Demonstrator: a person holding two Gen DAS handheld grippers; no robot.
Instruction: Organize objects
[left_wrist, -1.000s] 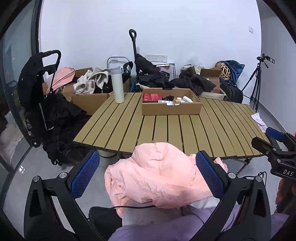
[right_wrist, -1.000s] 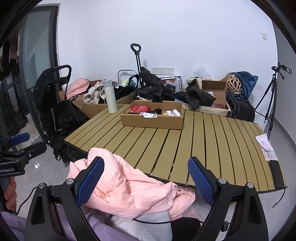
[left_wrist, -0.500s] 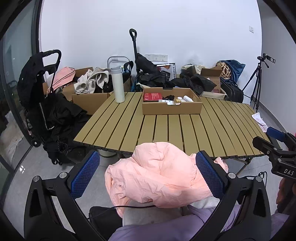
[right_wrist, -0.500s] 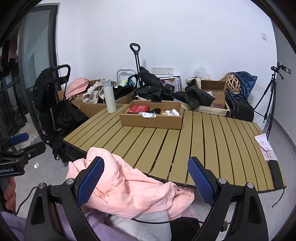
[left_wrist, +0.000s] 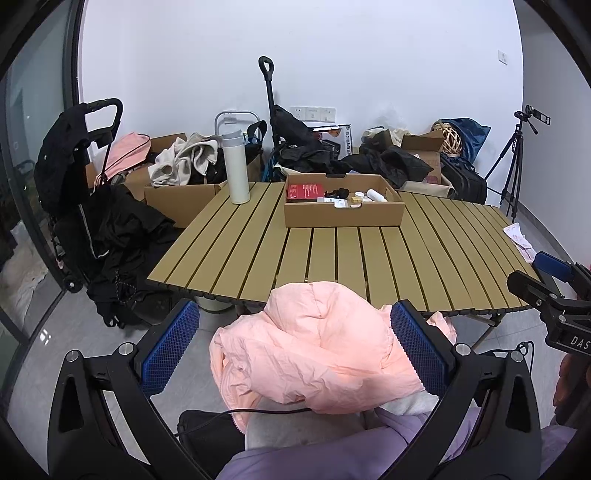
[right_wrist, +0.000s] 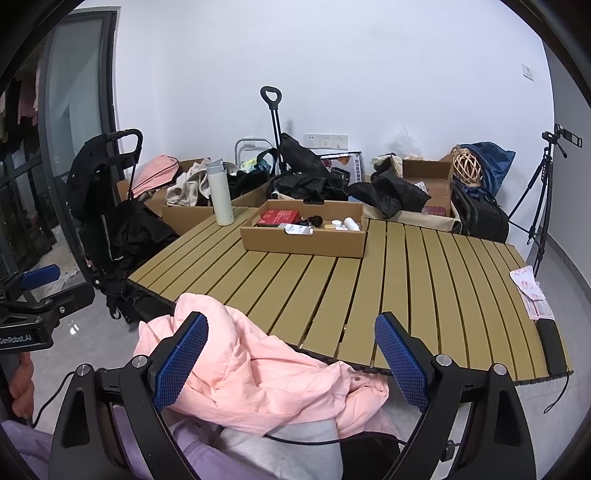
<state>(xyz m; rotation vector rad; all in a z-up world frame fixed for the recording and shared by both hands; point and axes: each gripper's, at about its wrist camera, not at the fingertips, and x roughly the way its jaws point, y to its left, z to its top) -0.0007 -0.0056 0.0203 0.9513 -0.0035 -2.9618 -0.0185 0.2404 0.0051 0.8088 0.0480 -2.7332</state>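
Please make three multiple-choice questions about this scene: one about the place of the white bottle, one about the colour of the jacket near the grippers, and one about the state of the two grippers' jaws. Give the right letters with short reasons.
1. Where does the white bottle stand?
A. inside the cardboard box
B. on the slatted table, to the left of the cardboard box
C. on the floor

2. What colour is the jacket?
A. pink
B. green
C. yellow

3. How do the jaws of the two grippers stand?
A. both shut on the jacket
B. left shut, right open
C. both open, holding nothing

Answers:
1. B: the white bottle stands upright on the slatted table, apart from the cardboard box.
2. A: the jacket lying at the table's near edge is pale pink.
3. C: the blue pads of the left gripper and the right gripper are wide apart, and the jacket lies loose between them.
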